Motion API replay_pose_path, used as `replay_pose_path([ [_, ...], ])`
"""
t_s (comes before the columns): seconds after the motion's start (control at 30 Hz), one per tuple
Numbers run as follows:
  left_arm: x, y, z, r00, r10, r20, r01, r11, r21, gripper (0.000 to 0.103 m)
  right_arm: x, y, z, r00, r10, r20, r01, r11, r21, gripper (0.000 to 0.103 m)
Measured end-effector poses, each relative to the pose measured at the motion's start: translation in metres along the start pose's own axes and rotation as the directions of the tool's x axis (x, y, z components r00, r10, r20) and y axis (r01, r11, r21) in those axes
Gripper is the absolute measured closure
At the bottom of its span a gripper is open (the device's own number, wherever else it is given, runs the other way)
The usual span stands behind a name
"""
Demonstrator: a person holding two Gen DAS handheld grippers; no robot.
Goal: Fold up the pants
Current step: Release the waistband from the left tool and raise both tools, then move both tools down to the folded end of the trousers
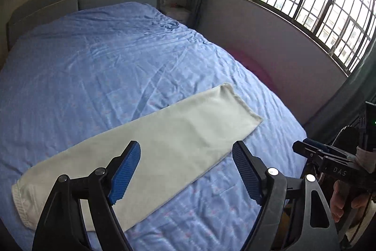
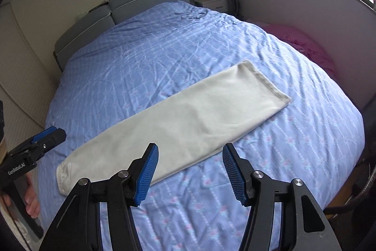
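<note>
Cream-white pants [image 1: 164, 142] lie flat on the blue bedspread [image 1: 94, 62], folded lengthwise into one long strip, waistband at the near left, leg hems at the far right. They also show in the right wrist view [image 2: 188, 119]. My left gripper [image 1: 185, 171] is open and empty, held above the middle of the strip. My right gripper [image 2: 190, 173] is open and empty, above the strip's near edge. Each gripper shows at the edge of the other's view: the right gripper [image 1: 315, 149] and the left gripper [image 2: 44, 138].
The bed has a grey headboard [image 2: 131, 4] at the far end. A white nightstand [image 2: 215, 1] stands by it. Pink fabric [image 2: 300, 41] lies between the bed and the right wall. A barred window [image 1: 317, 4] is at the right.
</note>
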State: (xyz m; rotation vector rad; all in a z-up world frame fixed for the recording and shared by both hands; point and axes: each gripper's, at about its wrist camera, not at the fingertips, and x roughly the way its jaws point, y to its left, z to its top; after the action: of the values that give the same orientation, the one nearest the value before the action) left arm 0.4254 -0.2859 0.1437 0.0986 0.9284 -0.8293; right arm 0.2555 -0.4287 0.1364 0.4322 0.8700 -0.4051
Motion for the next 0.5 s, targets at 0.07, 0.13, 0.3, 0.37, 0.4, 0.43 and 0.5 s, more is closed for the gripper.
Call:
replay_pose_path([
  [0.07,0.026,-0.023,0.016,0.999,-0.046,-0.013,0.046,0.999,-0.009,0.022,0.000,-0.040,0.011,1.000,-0.005,0.012,0.005,1.000,0.024,0.045],
  [0.13,0.053,-0.042,0.036,0.998,-0.059,-0.029,0.059,0.998,0.001,0.022,0.005,-0.076,0.023,1.000,-0.016,0.016,0.015,0.999,0.046,0.045],
  [0.3,0.123,-0.077,0.086,0.995,-0.055,-0.084,0.061,0.995,0.080,0.022,0.031,-0.146,0.052,0.999,-0.042,0.008,0.041,0.990,0.134,0.045],
  [0.37,0.151,-0.090,0.102,0.994,-0.049,-0.099,0.063,0.988,0.144,0.022,0.043,-0.167,0.058,0.999,-0.049,0.017,0.046,0.986,0.163,0.044],
  [0.4,0.166,-0.097,0.109,0.993,-0.041,-0.108,0.060,0.982,0.178,0.021,0.052,-0.175,0.061,0.998,-0.055,0.017,0.051,0.982,0.180,0.045],
  [0.43,0.182,-0.103,0.115,0.992,-0.039,-0.119,0.064,0.976,0.209,0.021,0.061,-0.183,0.062,0.998,-0.057,0.015,0.053,0.978,0.200,0.045],
  [0.5,0.216,-0.113,0.126,0.986,-0.048,-0.160,0.089,0.961,0.261,0.021,0.079,-0.199,0.064,0.998,-0.066,0.004,0.062,0.964,0.259,0.045],
])
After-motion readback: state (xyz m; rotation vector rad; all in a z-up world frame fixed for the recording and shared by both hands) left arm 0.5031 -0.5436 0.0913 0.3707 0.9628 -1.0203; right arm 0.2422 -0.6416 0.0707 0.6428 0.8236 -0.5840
